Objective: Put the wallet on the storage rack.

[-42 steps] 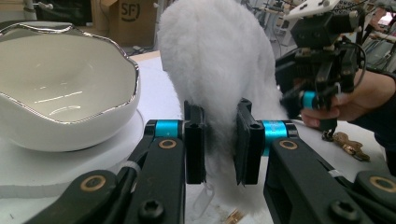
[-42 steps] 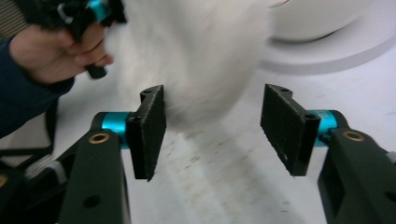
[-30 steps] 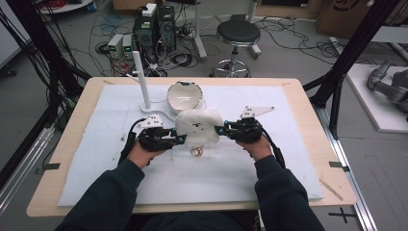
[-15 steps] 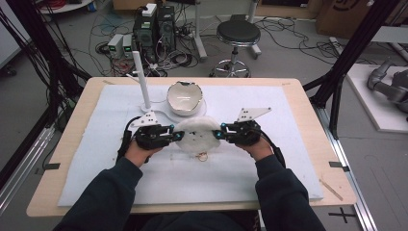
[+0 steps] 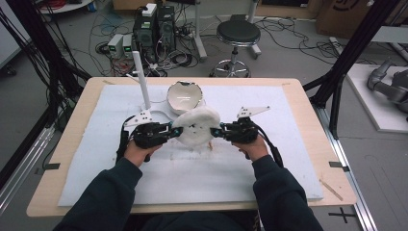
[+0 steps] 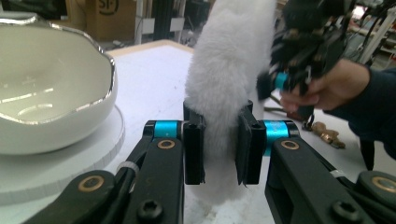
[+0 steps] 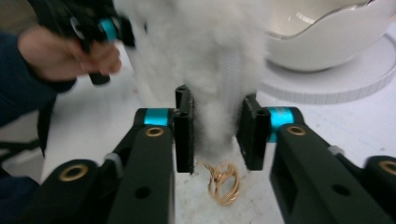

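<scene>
A white fluffy pouch point(image 5: 195, 126) hangs a little above the white mat between my two grippers. My left gripper point(image 5: 174, 131) is shut on its left edge; its jaws have just been closing, and in the left gripper view the pads point(image 6: 194, 144) squeeze the fluff point(image 6: 229, 60). My right gripper point(image 5: 216, 131) grips the opposite edge; its jaws have just been opening a little, with the fluff point(image 7: 201, 56) still pinched between the pads point(image 7: 184, 133). Gold jewellery point(image 7: 224, 184) lies on the mat under the pouch.
Just behind the pouch stands a white bowl point(image 5: 184, 96) with a silver rim, on a round white base point(image 6: 56, 163). A white upright post point(image 5: 141, 77) rises left of the bowl. The white mat point(image 5: 269, 163) covers most of the wooden table point(image 5: 312, 125).
The pouch lay flat and round on the mat half a second ago; now it is raised and bunched between both grippers. The left jaws have closed onto it.
</scene>
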A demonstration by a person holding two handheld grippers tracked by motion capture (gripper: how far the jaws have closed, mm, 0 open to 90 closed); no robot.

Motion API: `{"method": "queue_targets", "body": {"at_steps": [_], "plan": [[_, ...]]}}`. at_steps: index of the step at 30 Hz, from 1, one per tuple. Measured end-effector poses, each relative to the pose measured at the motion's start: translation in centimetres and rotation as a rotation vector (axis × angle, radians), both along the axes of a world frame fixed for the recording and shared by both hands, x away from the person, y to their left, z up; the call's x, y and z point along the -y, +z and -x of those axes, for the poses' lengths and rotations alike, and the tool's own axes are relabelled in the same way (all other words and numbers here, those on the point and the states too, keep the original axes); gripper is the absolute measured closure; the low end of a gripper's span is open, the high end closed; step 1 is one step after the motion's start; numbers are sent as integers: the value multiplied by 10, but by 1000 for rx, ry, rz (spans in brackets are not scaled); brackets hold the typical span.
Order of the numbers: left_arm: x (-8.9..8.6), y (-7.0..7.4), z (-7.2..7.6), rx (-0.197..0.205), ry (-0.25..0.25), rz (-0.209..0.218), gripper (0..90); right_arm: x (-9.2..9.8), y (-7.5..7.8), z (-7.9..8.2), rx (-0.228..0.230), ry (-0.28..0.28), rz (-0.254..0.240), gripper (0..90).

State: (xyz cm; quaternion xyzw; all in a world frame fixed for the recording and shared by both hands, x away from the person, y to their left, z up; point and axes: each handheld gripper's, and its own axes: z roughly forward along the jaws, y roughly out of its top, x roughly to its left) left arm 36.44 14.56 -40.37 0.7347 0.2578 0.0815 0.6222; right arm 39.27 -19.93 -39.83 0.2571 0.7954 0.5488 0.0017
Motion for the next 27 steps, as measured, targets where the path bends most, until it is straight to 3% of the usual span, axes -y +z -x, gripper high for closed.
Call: {"method": "queue_targets", "body": {"at_steps": [7,8,9,13,16,17,18,19,22,27], "plan": [[4,-5,-2,-44,16,-72,733,1,5,3,52,-12,0,765],[4,-6,-3,-55,25,-78,711,0,6,4,72,-12,6,774],[3,-7,-4,-60,62,-111,612,-1,8,7,117,-27,29,781],[-5,-6,-7,-57,120,-111,496,-1,13,8,162,-68,65,784],[-19,-4,-8,-36,171,-96,430,2,19,7,199,-101,71,784],[-30,-2,-9,-19,211,-99,383,3,25,8,241,-119,90,784],[-30,-2,-9,-19,211,-99,364,3,28,8,248,-124,92,783],[-43,0,-10,-10,250,-85,349,3,32,7,266,-127,94,783],[-55,1,-10,-1,288,-78,292,1,39,4,285,-138,94,784],[-93,2,-10,28,370,-73,237,-11,63,-16,330,-156,109,783]]}}
